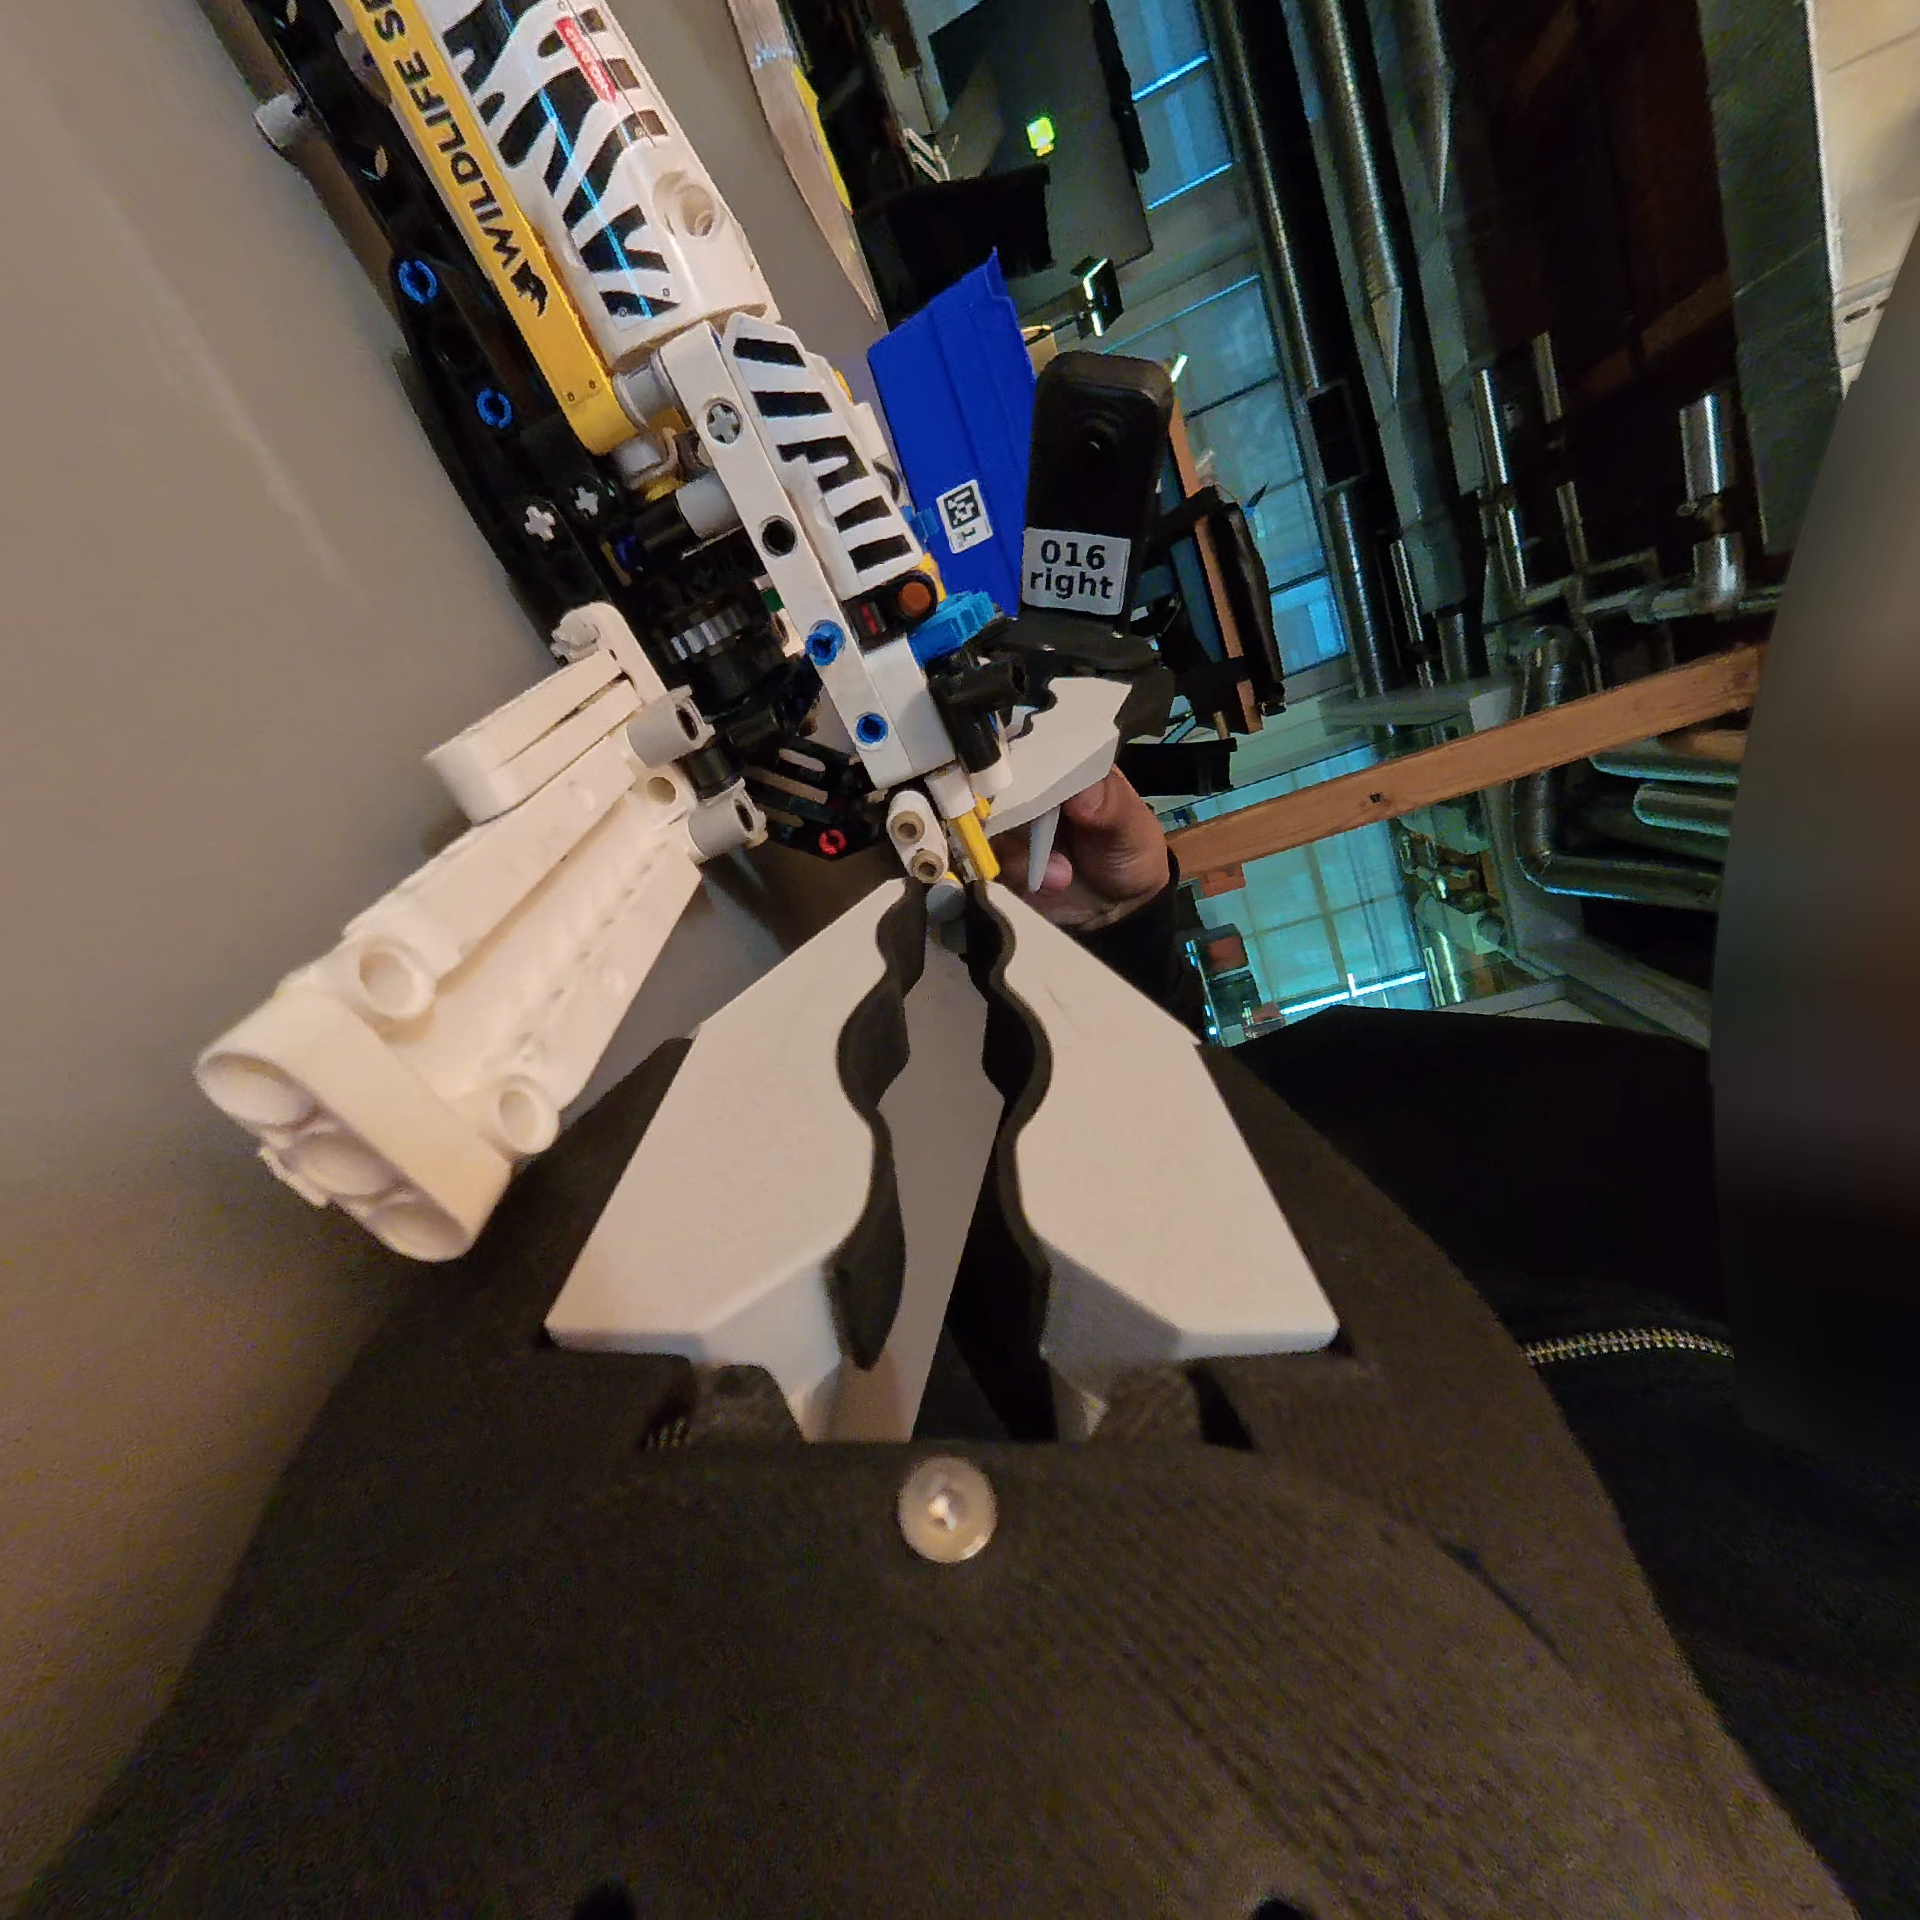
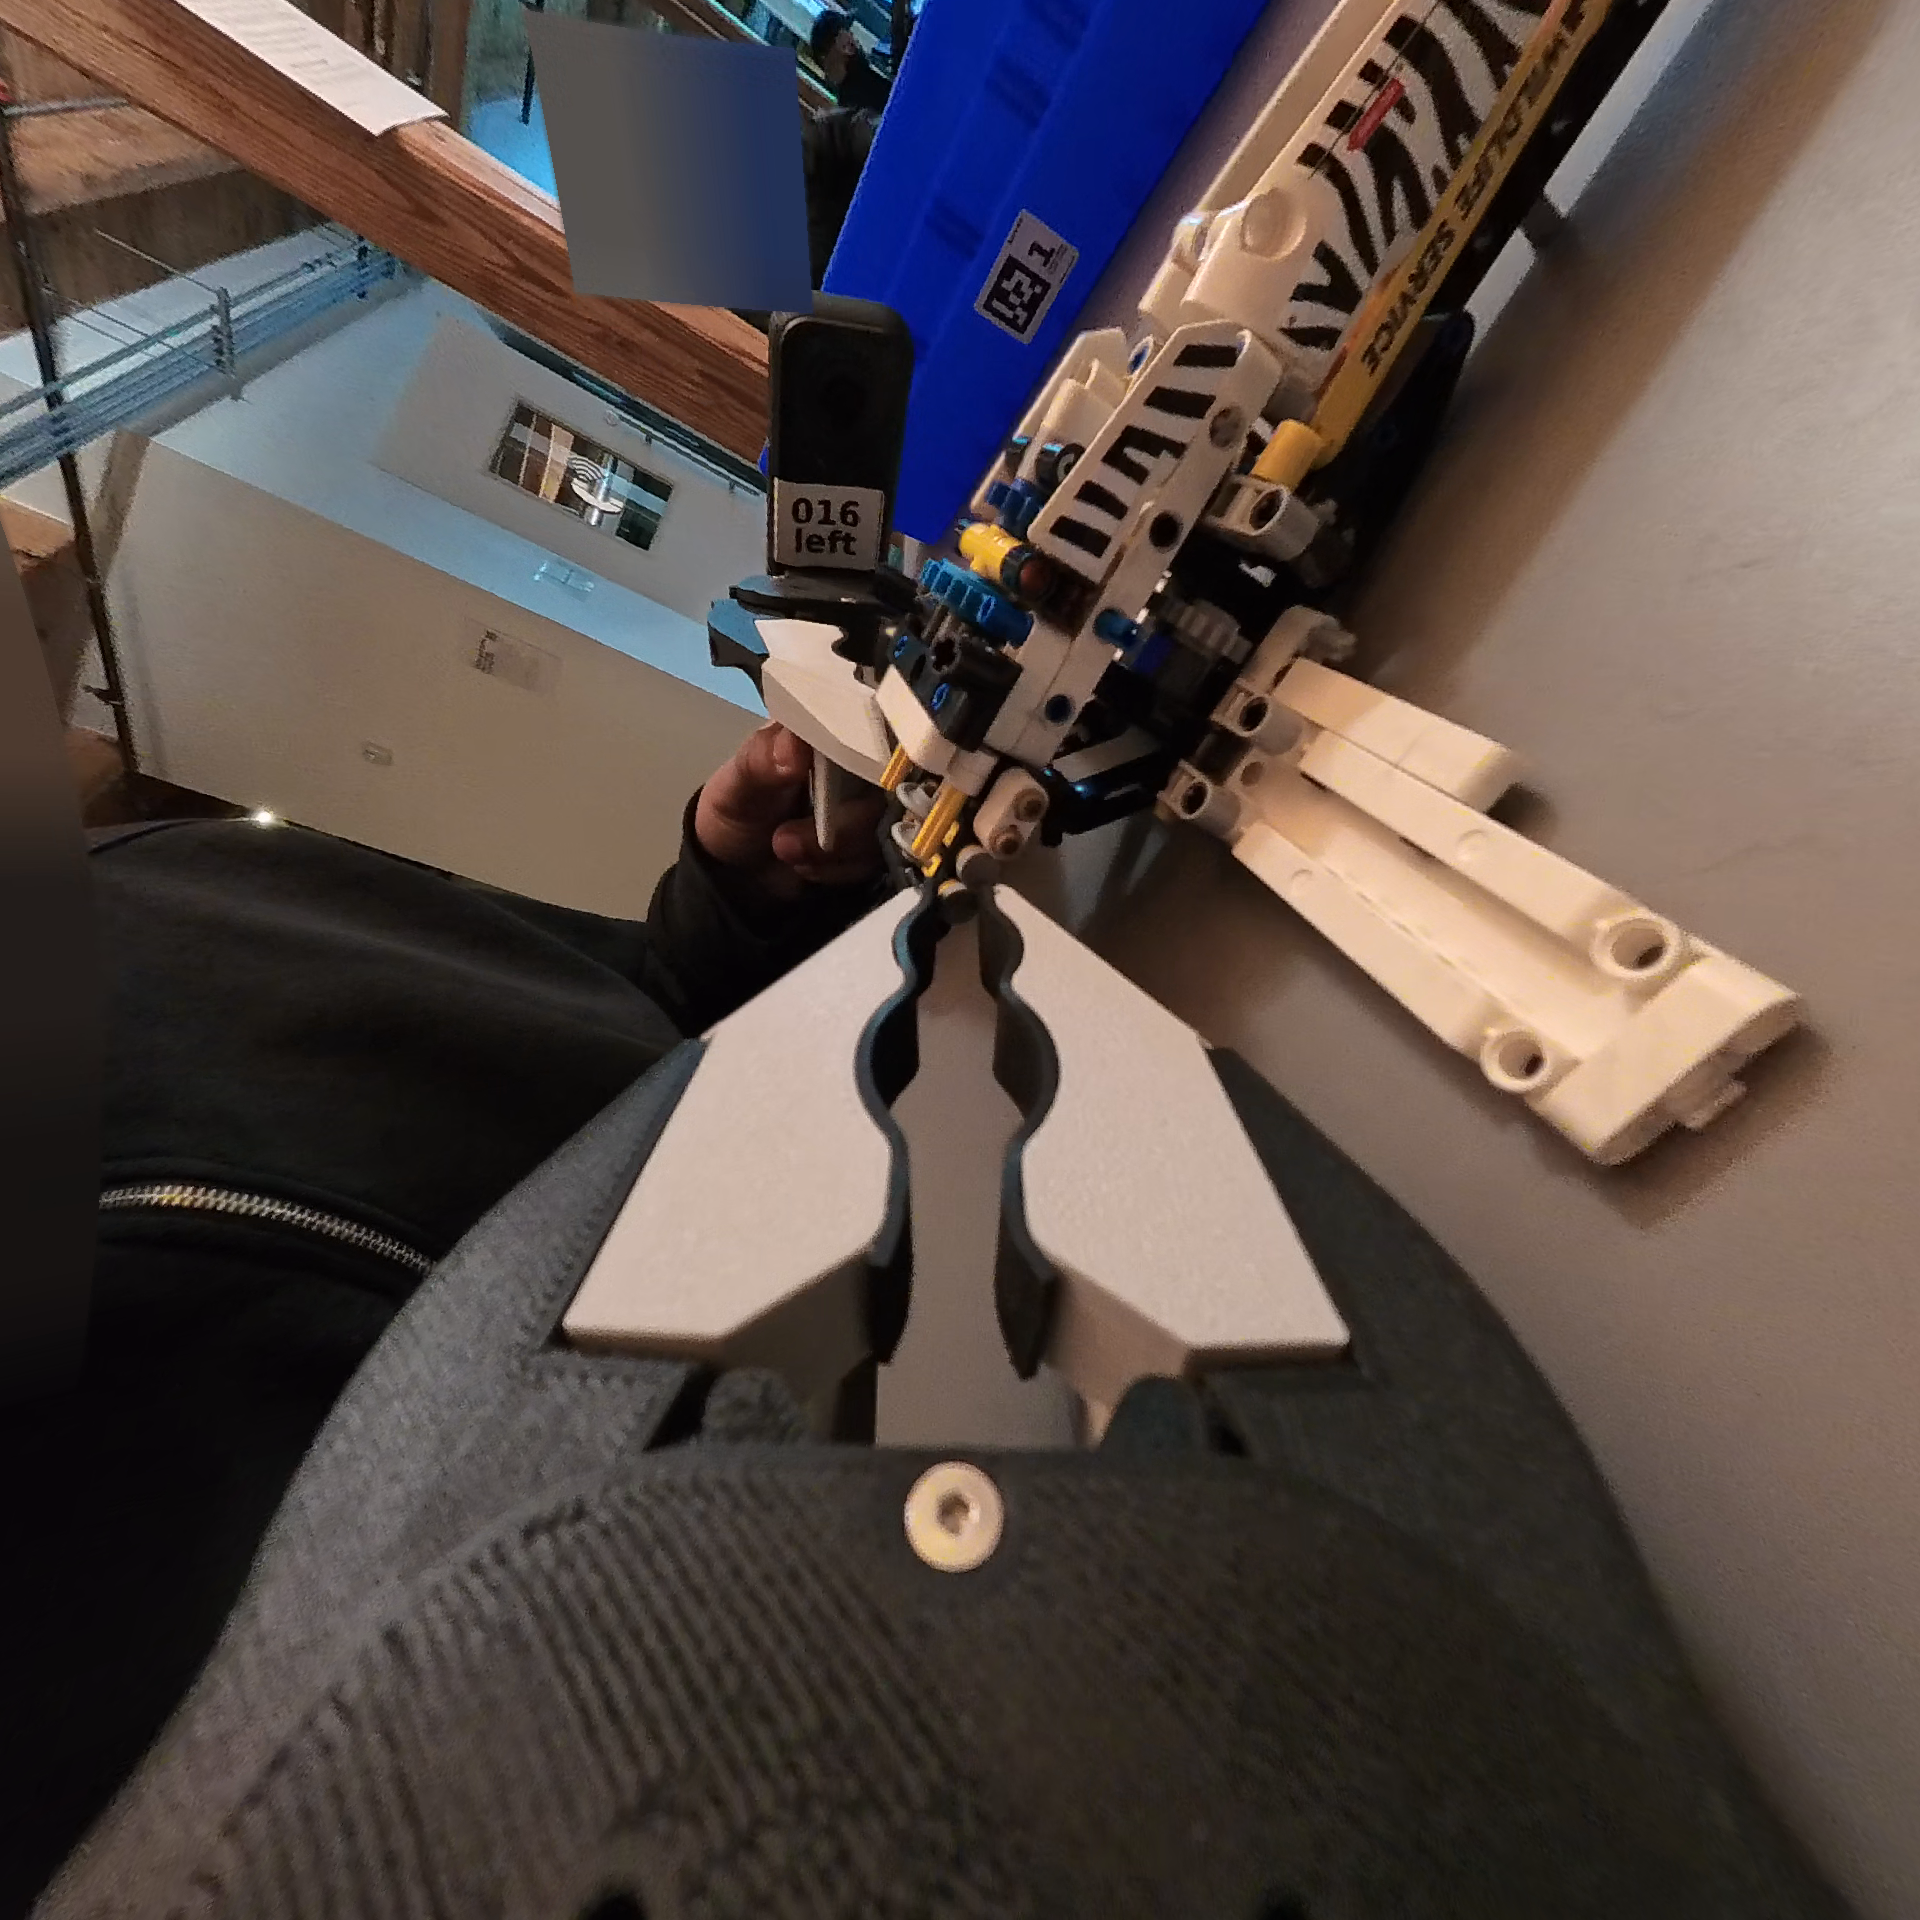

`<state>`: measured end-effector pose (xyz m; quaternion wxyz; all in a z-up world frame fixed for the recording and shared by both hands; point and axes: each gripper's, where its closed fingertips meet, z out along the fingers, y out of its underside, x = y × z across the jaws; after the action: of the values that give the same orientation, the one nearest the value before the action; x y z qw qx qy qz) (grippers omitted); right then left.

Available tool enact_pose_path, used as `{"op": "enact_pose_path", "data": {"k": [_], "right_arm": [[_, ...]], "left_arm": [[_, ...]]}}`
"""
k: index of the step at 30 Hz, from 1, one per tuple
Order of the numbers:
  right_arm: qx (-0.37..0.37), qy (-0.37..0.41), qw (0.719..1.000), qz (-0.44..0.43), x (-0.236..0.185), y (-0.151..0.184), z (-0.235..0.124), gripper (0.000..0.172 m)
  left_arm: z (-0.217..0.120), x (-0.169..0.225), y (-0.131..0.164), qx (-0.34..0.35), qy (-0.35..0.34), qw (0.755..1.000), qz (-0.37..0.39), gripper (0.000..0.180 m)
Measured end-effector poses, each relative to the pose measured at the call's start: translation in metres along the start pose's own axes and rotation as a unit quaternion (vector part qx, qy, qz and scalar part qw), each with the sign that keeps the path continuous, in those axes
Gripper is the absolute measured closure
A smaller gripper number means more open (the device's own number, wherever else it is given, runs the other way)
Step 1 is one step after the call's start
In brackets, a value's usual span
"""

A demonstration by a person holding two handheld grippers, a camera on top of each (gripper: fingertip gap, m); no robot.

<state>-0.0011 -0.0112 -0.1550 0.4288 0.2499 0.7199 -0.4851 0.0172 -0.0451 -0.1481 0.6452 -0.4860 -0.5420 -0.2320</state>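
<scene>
A: How many grippers, and what is each doing?

B: Two. The left gripper has its jaws pressed nearly together, the black wavy pads pinching a small grey pin at the near end of the brick-built model. The right gripper does much the same: its tips are drawn close on a small grey-and-yellow peg at that same end of the model.

A: So both meet at one spot?

B: Yes, both sets of tips sit at the model's near end, from opposite sides. Each view also shows the other gripper just beyond the model, with a hand on its handle.

A: Describe the model.

B: One long build of plastic beams lying on the grey table. White panels with black zebra stripes, one yellow strip along its side, black beams beneath, blue pins and a yellow axle near the tips. Three flat white blades fan out from the model's near end, smooth with round holes.

A: Anything else close by?

B: One blue plastic bin, ribbed, standing behind the model and bearing a small square coded tag. A wooden rail runs beyond it. A dark zipped sleeve lies nearer than the model.
</scene>
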Motion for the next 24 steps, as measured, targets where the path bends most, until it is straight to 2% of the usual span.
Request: {"op": "enact_pose_path", "data": {"k": [5, 8, 11, 24], "right_arm": [[0.006, 0.000, 1.000, 0.008, 0.0015, -0.0026, 0.0003, 0.167], [0.014, 0.000, 1.000, 0.012, 0.0033, -0.0055, -0.0023, 0.167], [0.009, -0.003, 1.000, 0.014, 0.0030, -0.0045, -0.0029, 0.167], [0.010, -0.009, 0.999, 0.035, 0.0057, -0.0060, -0.0038, 0.167]], "left_arm": [[0.0011, 0.0009, -0.0033, 0.014, 0.005, 1.000, -0.003, 0.176], [0.0033, 0.0012, 0.0007, 0.008, 0.004, 1.000, -0.003, 0.163], [0.0047, -0.0021, 0.0023, 0.006, -0.012, 1.000, 0.001, 0.175], [0.0088, -0.0052, 0.0014, 0.002, -0.018, 1.000, 0.002, 0.175]]}}
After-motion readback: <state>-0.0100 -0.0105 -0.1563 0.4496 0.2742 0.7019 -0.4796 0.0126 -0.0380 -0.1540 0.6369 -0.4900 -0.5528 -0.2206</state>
